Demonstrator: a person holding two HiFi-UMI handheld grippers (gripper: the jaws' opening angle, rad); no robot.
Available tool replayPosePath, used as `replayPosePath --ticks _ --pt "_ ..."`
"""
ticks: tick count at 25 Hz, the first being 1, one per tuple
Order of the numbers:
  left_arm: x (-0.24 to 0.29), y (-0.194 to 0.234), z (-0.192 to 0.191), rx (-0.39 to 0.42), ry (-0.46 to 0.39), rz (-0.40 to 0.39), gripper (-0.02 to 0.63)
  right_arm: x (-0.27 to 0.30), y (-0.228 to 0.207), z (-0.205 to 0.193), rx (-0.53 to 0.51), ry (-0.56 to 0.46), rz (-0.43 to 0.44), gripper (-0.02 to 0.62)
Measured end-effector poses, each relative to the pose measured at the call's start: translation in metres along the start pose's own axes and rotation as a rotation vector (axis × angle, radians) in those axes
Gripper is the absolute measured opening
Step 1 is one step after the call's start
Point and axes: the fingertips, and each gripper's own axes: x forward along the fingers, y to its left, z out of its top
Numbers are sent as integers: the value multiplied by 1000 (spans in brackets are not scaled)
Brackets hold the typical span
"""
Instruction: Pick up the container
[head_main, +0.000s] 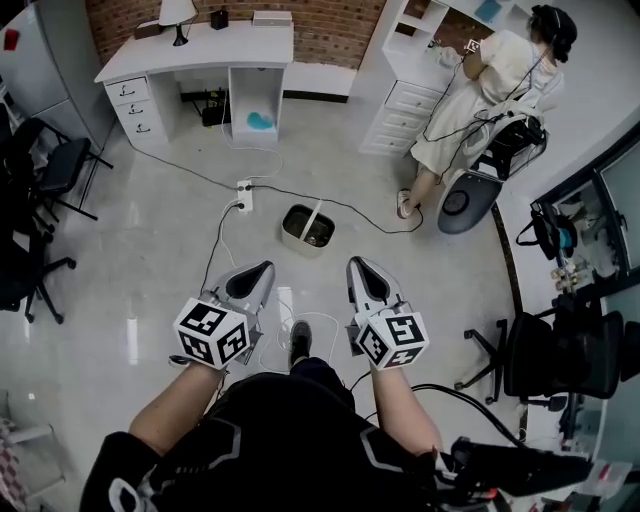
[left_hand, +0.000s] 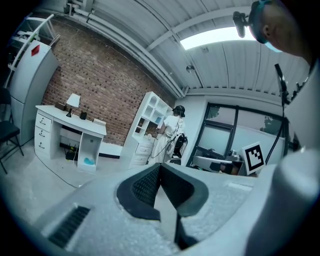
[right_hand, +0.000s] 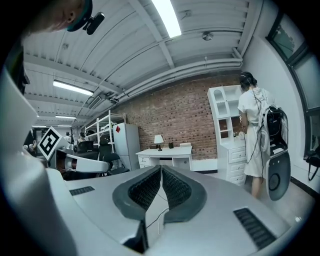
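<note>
both claws are pressed together, pads meeting with nothing pinched between them. the left gripper (head_main: 266, 268) and the right gripper (head_main: 356, 262) are held side by side in the person's hands, both aimed toward 12 o'clock over the pale, glossy floor (head_main: 140, 270). seen from the head view, a white desk (head_main: 200, 50) with drawers stands against the brick wall at 11 o'clock. a white shelf unit (head_main: 400, 100) with drawers stands at 1 o'clock. a person (head_main: 480, 90) in light clothes stands facing that unit, back turned to the grippers. a black office chair (head_main: 55, 165) sits at 9 o'clock, and a second black chair (head_main: 560, 355) sits at 3 o'clock beside a glass partition. the container (head_main: 298, 240), a small pale bin with a white handle arched across its open top, rests on the floor at 12 o'clock. it lies in line with the gap between the two grippers and well apart from both, touched by neither. its inside looks dark and i cannot tell what is in it. a white power strip (head_main: 243, 196) lies on the floor just beside the container, at its 10 o'clock. smallest, a white-shaded lamp (head_main: 178, 14) stands on the desk top.
</note>
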Motion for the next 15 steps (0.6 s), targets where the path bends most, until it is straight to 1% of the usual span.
replayPosePath --ticks 8,15 --pt "80 12 5 -11 39 64 8 44 -68 2 13 26 66 11" --pt "145 12 17 18 56 97 6 69 -123 9 35 23 118 11"
